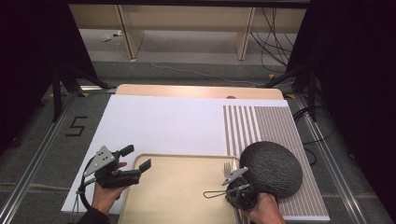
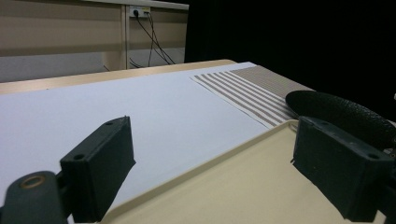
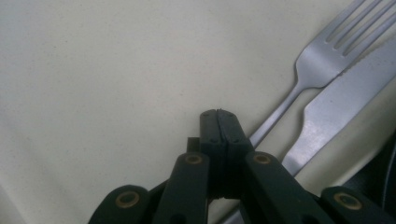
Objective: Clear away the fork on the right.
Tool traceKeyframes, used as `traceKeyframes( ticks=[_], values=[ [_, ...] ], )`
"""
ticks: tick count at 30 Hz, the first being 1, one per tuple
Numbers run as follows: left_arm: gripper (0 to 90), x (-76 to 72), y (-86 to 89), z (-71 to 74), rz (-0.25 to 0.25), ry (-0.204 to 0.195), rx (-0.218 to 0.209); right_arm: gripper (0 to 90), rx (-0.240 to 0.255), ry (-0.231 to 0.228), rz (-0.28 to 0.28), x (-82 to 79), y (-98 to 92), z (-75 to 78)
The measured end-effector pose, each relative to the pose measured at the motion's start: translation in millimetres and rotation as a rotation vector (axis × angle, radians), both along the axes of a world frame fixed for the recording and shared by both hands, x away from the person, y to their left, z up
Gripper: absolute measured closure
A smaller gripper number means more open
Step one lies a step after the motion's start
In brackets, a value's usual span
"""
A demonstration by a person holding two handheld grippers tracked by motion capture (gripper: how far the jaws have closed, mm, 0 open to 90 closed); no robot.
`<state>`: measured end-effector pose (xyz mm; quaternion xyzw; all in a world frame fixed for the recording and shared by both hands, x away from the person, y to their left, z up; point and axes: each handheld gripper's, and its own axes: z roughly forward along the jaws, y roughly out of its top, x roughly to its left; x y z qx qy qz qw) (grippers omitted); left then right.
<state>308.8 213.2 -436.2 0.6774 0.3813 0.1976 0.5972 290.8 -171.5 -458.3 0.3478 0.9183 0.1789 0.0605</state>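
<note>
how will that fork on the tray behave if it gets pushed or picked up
The fork looks like stiff metal, so it probably won't bend. It lies flat on the smooth tray, so a push likely slides it. Lying close beside the knife, it may be awkward to pinch.

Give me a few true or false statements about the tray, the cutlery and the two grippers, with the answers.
1. The right gripper has its fingers pressed together. True.
2. A fork and a knife lie side by side on the tray. True.
3. The left gripper is shut on the fork. False: it is open, with nothing between its fingers.
4. The dark round bowl sits in the middle of the tray. False: it sits at the tray's right edge, over the striped mat.
</note>
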Motion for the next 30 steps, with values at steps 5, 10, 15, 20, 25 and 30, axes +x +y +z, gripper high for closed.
traceKeyframes(
  ticks=[5,10,15,20,25,30],
  values=[
    [12.0,-0.1,-0.2,0.0,-0.001,0.001,0.001,90.0,0.009,0.006,-0.006,0.8,-1.8,0.4],
    [12.0,0.0,0.0,0.0,-0.001,0.000,-0.001,90.0,0.021,0.003,-0.016,1.9,-3.2,1.3],
    [12.0,0.1,-0.1,-0.2,-0.001,0.001,0.001,80.6,0.101,-0.030,-0.036,2.8,-8.8,8.4],
    [12.0,0.0,-0.1,-0.1,-0.001,0.001,0.000,61.1,0.210,-0.057,-0.097,5.4,-17.4,17.1],
    [12.0,0.1,0.1,-0.1,0.000,0.001,-0.002,48.7,0.319,-0.057,-0.162,9.4,-30.4,25.6],
    [12.0,0.1,0.0,0.0,-0.001,0.001,-0.003,37.7,0.334,-0.055,-0.179,11.5,-38.1,30.7]
  ],
)
